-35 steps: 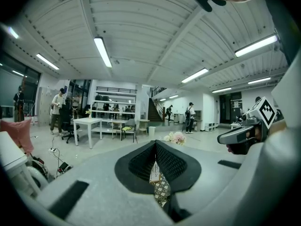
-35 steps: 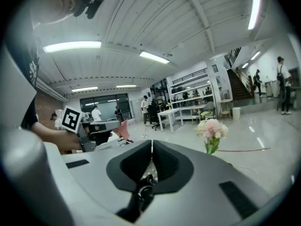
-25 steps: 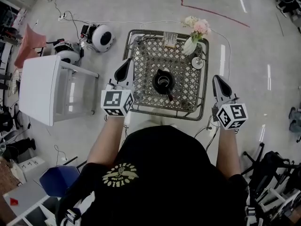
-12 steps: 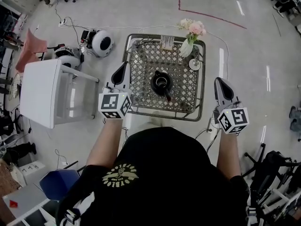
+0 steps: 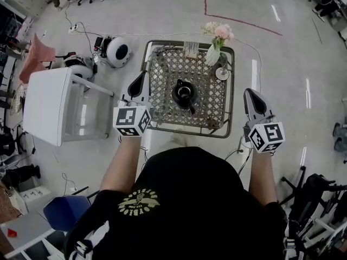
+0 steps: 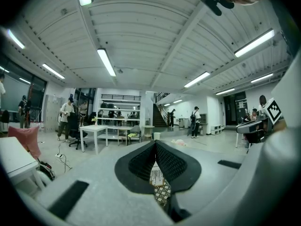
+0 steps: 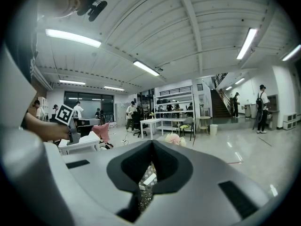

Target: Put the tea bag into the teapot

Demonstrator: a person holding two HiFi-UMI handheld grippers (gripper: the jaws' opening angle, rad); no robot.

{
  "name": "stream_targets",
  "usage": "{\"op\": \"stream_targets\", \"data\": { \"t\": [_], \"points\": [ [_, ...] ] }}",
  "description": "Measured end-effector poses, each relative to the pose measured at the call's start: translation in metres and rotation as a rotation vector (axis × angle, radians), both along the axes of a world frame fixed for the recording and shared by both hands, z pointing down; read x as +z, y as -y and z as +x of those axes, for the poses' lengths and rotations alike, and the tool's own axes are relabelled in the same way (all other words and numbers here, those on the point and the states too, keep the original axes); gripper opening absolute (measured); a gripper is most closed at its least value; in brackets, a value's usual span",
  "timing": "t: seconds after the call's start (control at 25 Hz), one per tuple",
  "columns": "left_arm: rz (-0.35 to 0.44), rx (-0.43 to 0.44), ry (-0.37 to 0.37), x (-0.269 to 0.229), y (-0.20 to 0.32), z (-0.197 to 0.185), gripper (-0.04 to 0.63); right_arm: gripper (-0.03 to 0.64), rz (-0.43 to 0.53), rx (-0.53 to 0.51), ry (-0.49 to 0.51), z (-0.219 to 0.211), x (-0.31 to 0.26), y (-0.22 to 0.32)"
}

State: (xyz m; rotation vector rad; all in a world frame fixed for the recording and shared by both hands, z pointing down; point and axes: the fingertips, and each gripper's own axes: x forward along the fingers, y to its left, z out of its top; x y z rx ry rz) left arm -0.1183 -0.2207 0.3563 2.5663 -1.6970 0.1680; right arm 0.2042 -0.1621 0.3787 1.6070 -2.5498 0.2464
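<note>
Head view: dark teapot [image 5: 184, 93] stands mid-desk [image 5: 162, 76], mouth open, interior too dark to read. Tea bag [image 5: 190, 49] lies at far edge, near flower vase [image 5: 212, 54].

Left gripper view: left hand-held gripper [image 6: 154, 145], jaws together, empty.

Right gripper view: right hand-held gripper [image 7: 151, 144], jaws together, empty.

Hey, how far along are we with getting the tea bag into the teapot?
Nothing looks done yet. What looks like the tea bag lies at the far edge of the table, apart from the teapot in the middle. Nothing is in hand: the left gripper and right gripper are both shut and empty, by the table's near corners. Left to do: pick up the bag and drop it into the pot.
</note>
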Motion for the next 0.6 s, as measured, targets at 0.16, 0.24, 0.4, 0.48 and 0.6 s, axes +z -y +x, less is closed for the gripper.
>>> {"op": "stream_targets", "data": {
  "t": [0.16,0.24,0.4,0.48,0.6],
  "points": [
    [0.014,0.000,-0.002,-0.006,-0.015,0.008,-0.003,0.009,0.003,-0.007,0.007,0.003,-0.002,-0.013],
    [0.017,0.001,-0.003,-0.007,-0.022,0.012,-0.003,0.009,0.004,-0.015,0.015,0.003,-0.002,-0.018],
    [0.016,-0.002,-0.001,-0.006,-0.034,0.015,-0.003,0.009,0.010,-0.032,0.021,-0.001,-0.004,-0.023],
    [0.015,-0.002,0.004,-0.007,-0.042,0.017,-0.003,0.009,0.013,-0.040,0.026,-0.003,-0.005,-0.027],
    [0.014,-0.002,0.011,-0.008,-0.054,0.019,-0.003,0.009,0.014,-0.052,0.030,-0.004,-0.006,-0.032]
  ]
}}
